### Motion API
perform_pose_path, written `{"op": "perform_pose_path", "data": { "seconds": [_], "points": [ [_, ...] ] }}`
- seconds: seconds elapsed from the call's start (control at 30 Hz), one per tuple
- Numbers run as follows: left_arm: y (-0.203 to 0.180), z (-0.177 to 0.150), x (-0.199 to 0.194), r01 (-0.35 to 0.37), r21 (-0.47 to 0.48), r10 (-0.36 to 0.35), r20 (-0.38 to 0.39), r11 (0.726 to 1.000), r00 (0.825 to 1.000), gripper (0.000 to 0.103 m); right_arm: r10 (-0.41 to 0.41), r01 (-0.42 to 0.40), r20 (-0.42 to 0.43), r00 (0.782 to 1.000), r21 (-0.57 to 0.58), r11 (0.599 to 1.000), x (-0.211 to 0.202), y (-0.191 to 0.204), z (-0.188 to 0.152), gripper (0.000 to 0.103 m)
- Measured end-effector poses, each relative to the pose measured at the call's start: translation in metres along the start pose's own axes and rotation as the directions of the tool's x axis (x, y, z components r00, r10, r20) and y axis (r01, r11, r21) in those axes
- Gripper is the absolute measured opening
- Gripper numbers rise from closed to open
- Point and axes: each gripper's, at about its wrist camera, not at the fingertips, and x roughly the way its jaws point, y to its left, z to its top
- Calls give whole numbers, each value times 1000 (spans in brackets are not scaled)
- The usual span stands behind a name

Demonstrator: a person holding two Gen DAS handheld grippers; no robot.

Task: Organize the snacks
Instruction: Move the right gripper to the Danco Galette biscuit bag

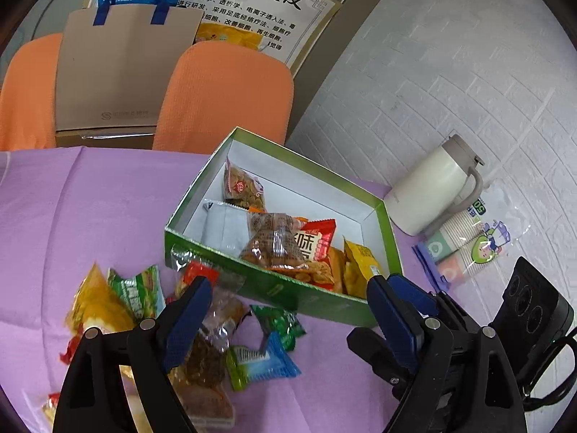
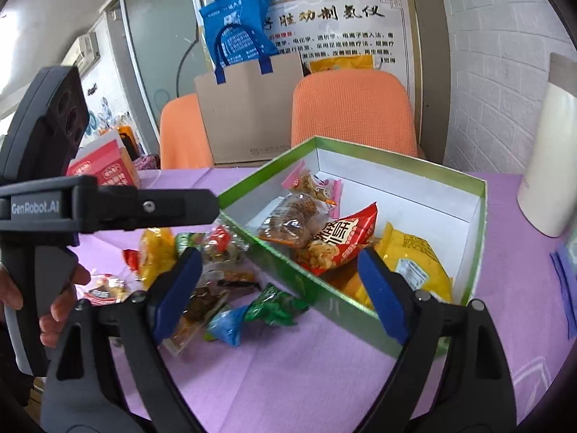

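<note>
A green box with a white inside stands on the purple cloth and holds several snack packets, among them a red one and a yellow one. Loose snack packets lie in a pile left of the box. My left gripper is open and empty above the pile and the box's near wall. In the right wrist view the box is ahead. My right gripper is open and empty over its near corner and the green and blue packets. The left gripper's body shows at the left.
A cream kettle and a pack of paper cups stand right of the box. Two orange chairs and a brown paper bag are behind the table. A red snack box sits at far left.
</note>
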Motion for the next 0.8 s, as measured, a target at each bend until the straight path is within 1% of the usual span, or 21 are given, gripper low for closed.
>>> {"op": "perform_pose_path", "data": {
  "seconds": [0.13,0.27,0.4,0.5,0.57,0.7,0.8],
  "points": [
    [-5,-29,-40,1,21,-1,35,1000,999,90,-14,14,46,999,0,1000,-32,14,-12,96],
    [3,-61,-73,-30,15,29,61,999,998,90,21,-21,47,999,0,1000,-49,27,-31,96],
    [18,-94,-89,-74,1,74,68,997,995,90,60,-60,-11,998,11,998,-49,39,-55,96],
    [31,-116,-91,-101,-9,102,36,995,994,90,100,-99,-62,993,17,995,-41,48,-69,96],
    [40,-128,-94,-107,-29,108,28,994,994,90,116,-115,-94,989,14,993,-34,55,-75,96],
    [62,-148,-105,-134,-77,137,30,988,990,90,143,-143,-141,980,15,990,-20,67,-81,96],
    [77,-158,-114,-156,-100,160,34,983,987,90,165,-167,-165,972,2,986,-8,78,-78,96]
  ]
}}
